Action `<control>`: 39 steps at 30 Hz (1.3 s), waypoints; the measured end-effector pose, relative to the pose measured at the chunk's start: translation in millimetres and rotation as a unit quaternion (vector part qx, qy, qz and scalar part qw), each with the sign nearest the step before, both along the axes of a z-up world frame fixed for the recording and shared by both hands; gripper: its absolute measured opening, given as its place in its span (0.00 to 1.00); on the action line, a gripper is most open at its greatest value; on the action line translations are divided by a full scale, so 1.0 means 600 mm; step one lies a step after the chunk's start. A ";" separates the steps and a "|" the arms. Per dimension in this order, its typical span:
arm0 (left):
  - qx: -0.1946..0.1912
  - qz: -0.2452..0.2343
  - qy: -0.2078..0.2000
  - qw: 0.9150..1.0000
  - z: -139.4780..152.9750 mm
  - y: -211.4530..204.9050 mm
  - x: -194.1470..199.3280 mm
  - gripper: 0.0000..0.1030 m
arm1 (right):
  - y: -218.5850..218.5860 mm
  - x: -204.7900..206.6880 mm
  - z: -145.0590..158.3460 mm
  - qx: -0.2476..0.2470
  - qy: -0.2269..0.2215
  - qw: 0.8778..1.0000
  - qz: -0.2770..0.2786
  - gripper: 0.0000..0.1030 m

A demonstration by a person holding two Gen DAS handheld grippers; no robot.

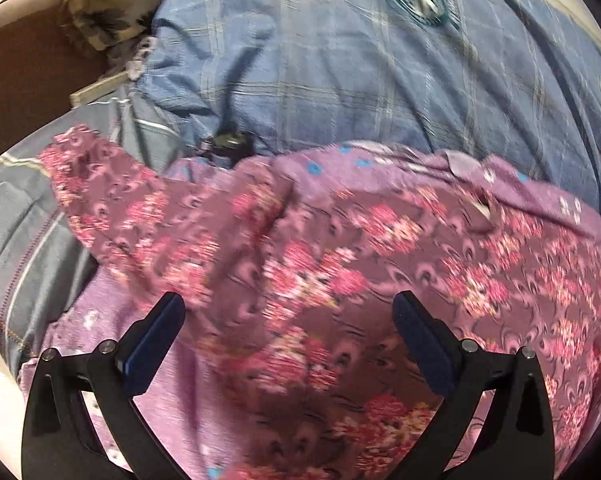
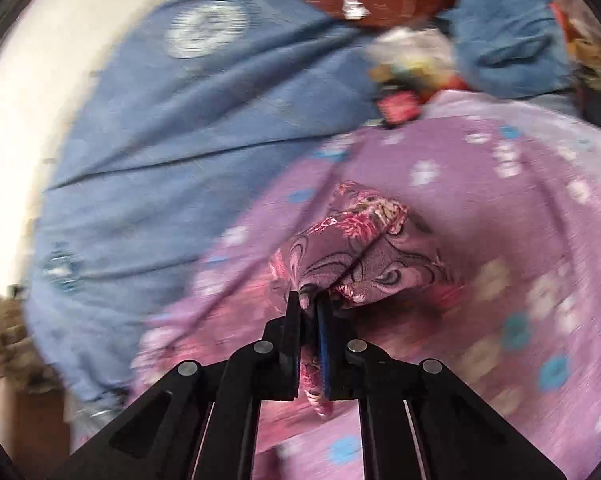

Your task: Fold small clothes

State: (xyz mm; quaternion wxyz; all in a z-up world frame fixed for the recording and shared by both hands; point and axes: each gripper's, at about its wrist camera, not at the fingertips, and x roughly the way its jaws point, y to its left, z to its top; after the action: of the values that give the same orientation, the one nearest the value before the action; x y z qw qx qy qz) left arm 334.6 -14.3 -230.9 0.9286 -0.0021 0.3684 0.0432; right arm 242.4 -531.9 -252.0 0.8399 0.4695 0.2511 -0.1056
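A purple garment with pink flowers (image 1: 308,248) lies spread over a lilac cloth with blue and white flowers (image 1: 148,380) on the bed. My left gripper (image 1: 286,316) hovers just above the garment, its jaws wide apart with nothing between them. In the right wrist view, my right gripper (image 2: 309,304) is shut on a bunched corner of the flowered garment (image 2: 356,256), and fabric is pinched between the pads and hangs below them. The lilac cloth (image 2: 480,208) lies beneath it.
A blue checked bedsheet (image 1: 340,60) with round white motifs covers the bed behind. A pile of other clothes (image 2: 412,52), including a red-brown piece and a blue one, sits at the far end. A patterned pillow (image 1: 100,4) lies at the upper left.
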 end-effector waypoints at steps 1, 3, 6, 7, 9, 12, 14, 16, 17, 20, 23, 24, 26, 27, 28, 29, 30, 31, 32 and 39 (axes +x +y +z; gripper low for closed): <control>-0.005 0.009 -0.003 1.000 0.005 0.014 0.000 1.00 | 0.020 -0.004 0.013 0.021 -0.028 0.999 0.020 0.06; -0.007 0.033 -0.014 0.999 0.015 0.044 -0.001 1.00 | 0.057 -0.002 0.031 0.051 -0.063 0.996 0.049 0.06; -0.016 0.071 -0.021 0.997 0.030 0.095 0.001 1.00 | 0.144 0.021 0.071 0.097 -0.116 0.983 0.101 0.06; -0.022 0.084 -0.023 0.996 0.034 0.111 0.001 1.00 | 0.173 0.030 0.083 0.105 -0.129 0.979 0.116 0.06; -0.030 0.111 -0.029 0.993 0.042 0.153 -0.002 1.00 | 0.239 0.053 0.105 0.112 -0.149 0.972 0.142 0.06; -0.034 0.149 -0.040 0.988 0.050 0.211 -0.010 1.00 | 0.354 0.097 0.124 0.107 -0.151 0.968 0.170 0.06; -0.036 0.168 -0.040 0.984 0.051 0.239 -0.012 1.00 | 0.429 0.132 0.112 0.120 -0.140 0.964 0.191 0.06; -0.047 0.187 -0.038 0.981 0.049 0.272 -0.013 1.00 | 0.505 0.161 0.095 0.113 -0.115 0.965 0.206 0.06; -0.052 0.194 -0.035 0.979 0.046 0.283 -0.013 1.00 | 0.532 0.167 0.087 0.104 -0.101 0.967 0.207 0.06; -0.066 0.213 -0.023 0.975 0.037 0.313 -0.012 1.00 | 0.609 0.191 0.044 0.064 -0.045 0.974 0.214 0.13; -0.069 0.216 -0.012 0.974 0.030 0.322 -0.008 1.00 | 0.657 0.209 0.000 0.046 0.024 0.970 0.236 0.47; -0.067 0.212 -0.011 0.975 0.031 0.322 -0.007 1.00 | 0.662 0.212 -0.013 0.052 0.048 0.965 0.251 0.57; -0.065 0.210 -0.012 0.975 0.034 0.321 -0.007 1.00 | 0.656 0.203 -0.017 0.067 0.052 0.959 0.270 0.59; -0.065 0.212 -0.014 0.975 0.035 0.323 -0.006 1.00 | 0.648 0.196 -0.006 0.051 0.048 0.960 0.269 0.59; -0.066 0.214 -0.013 0.975 0.036 0.324 -0.005 1.00 | 0.638 0.187 0.018 0.017 0.039 0.963 0.264 0.59; -0.068 0.219 -0.006 0.973 0.034 0.327 -0.003 1.00 | 0.630 0.176 0.043 -0.014 0.029 0.965 0.260 0.59; -0.073 0.224 0.002 0.972 0.030 0.332 0.000 1.00 | 0.625 0.172 0.062 -0.031 0.016 0.966 0.258 0.59; -0.081 0.228 0.008 0.970 0.027 0.337 0.002 1.00 | 0.621 0.173 0.085 -0.046 -0.002 0.965 0.259 0.57; -0.091 0.231 0.013 0.969 0.025 0.342 0.003 1.00 | 0.622 0.174 0.101 -0.058 -0.013 0.963 0.262 0.55; -0.110 0.319 0.002 0.941 0.032 0.416 -0.020 1.00 | 0.696 0.280 0.014 -0.119 0.120 0.924 0.342 0.23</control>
State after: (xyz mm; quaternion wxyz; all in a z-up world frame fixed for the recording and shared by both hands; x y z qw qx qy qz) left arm 322.6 235.3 -211.8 0.8595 -0.2214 0.3525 0.2966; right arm 410.5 -114.0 -243.6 0.8381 0.2353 0.4812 0.1036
